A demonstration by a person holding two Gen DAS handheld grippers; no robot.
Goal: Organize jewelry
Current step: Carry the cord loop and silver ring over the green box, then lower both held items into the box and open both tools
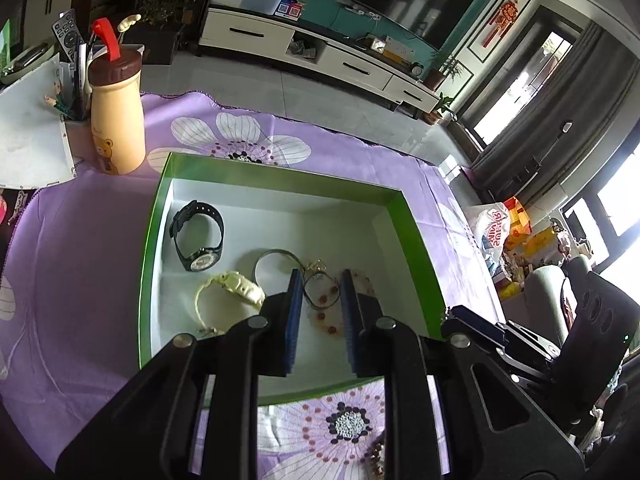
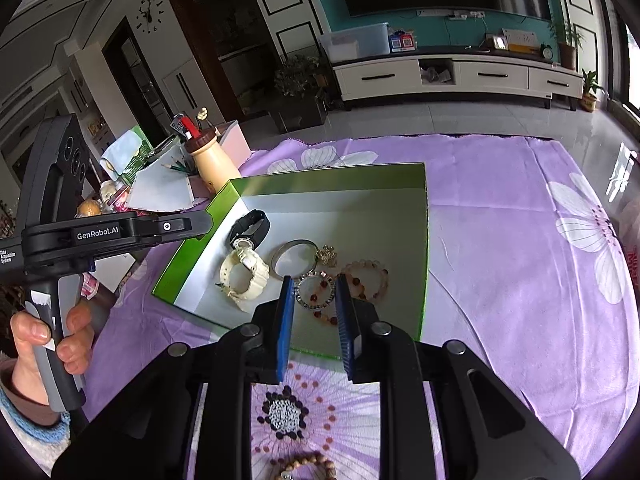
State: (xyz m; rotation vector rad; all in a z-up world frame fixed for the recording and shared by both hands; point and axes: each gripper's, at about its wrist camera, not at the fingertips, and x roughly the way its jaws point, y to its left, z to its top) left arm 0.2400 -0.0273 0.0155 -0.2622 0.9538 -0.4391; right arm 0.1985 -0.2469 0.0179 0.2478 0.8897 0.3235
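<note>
Hovering over the shallow green-walled cardboard box (image 2: 425, 240) on the purple flowered cloth (image 2: 500, 216) of the tabletop, I hold both grippers angled down at its white floor. My left gripper (image 1: 320, 280) and my right gripper (image 2: 311, 286) each have their blue-padded fingers set to a narrow gap, with nothing between them.

Most of the jewelry already lies inside: a black wristwatch (image 1: 198, 236) at the far left, a cream plastic watch (image 2: 245, 270) near it, a thin silver bangle (image 2: 292, 258), a small gold piece (image 2: 327, 256), and beaded bracelets (image 2: 366, 276) toward the right. 1 brown wooden bead bracelet (image 2: 304, 465) lies outside, on the cloth at the very near edge beneath my right gripper.

I judge that bracelet is the next piece to bring in. To do it well I would draw the right gripper back and down, widen the fingers first, straddle 1 side of the loop, pinch the beads and lift clear of the near wall.
</note>
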